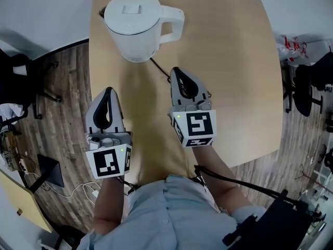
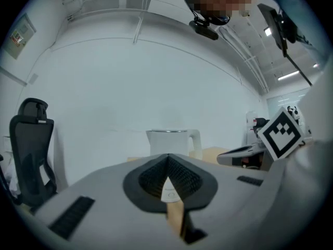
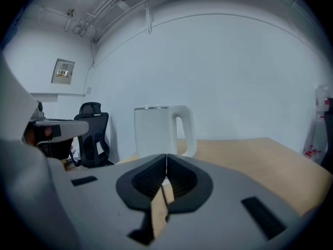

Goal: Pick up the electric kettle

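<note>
Overhead; two low views (kettle [image 1: 138, 25] shared)

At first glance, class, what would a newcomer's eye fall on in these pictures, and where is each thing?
The white electric kettle stands upright at the far end of the wooden table, its handle to the right. Nearer the person, the left gripper and the right gripper point toward it, both shut and empty.

Grippers: two, left gripper [image 1: 108, 90] and right gripper [image 1: 176, 71]. Marker cubes [image 1: 109, 162]: two, one on each. Electric kettle [image 1: 136, 27]: one, ahead of both tips, nearer the right. Table [image 1: 234, 61]: one, beneath both. Black office chairs [image 1: 23, 72]: two, one beyond each gripper's outer side. Black cord [image 1: 158, 67]: one, between kettle and right gripper.
</note>
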